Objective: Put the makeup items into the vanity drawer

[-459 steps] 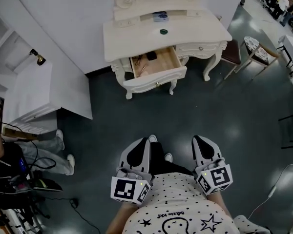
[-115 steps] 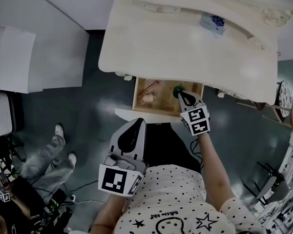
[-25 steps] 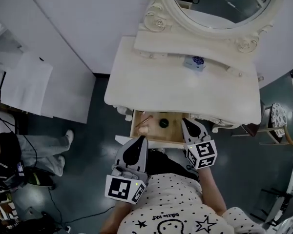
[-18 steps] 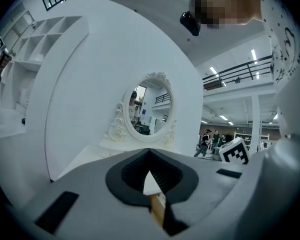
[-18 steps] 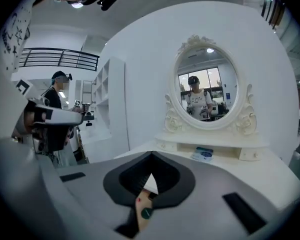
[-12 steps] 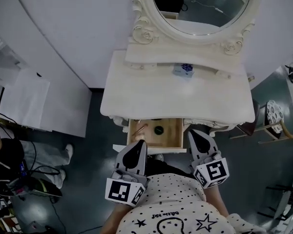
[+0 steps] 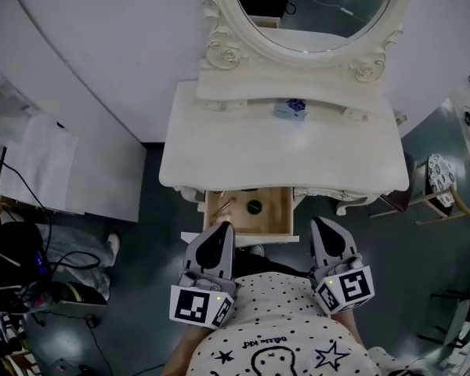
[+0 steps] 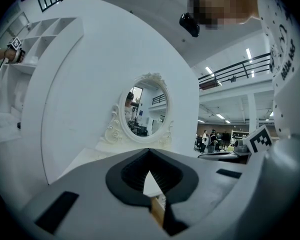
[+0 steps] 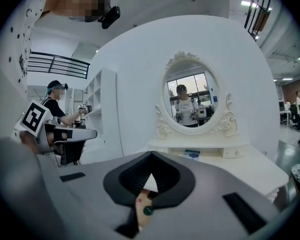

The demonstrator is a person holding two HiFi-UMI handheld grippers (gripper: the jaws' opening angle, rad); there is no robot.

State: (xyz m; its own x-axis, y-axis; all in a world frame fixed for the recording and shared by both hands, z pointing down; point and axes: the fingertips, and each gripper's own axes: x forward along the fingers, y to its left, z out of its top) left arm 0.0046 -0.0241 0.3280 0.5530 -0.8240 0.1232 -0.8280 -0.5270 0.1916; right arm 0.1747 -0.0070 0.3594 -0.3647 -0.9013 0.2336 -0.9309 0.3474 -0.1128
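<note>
Pulled back a bit since a second ago: the right gripper (image 7: 322,225) is no longer over the front right corner of the drawer (image 7: 276,213) and is now held nearer the torso, clear of it. Its jaws are pressed together with nothing caught between them, which is shown pretty plainly in the right gripper view. Same deal for the left gripper (image 7: 222,229), which is kept where it was, tip over the drawer's front edge at the left, jaws closed up and empty. The drawer is left open under the vanity top (image 7: 282,153). The round green makeup item (image 7: 254,207) is found lying on the wooden floor near the middle, and a couple of pinkish items (image 7: 222,207) are bunched at the left end. A small blue-and-white box (image 7: 291,109) is parked on the shelf below the oval mirror (image 7: 313,10), well apart from both grippers.
</note>
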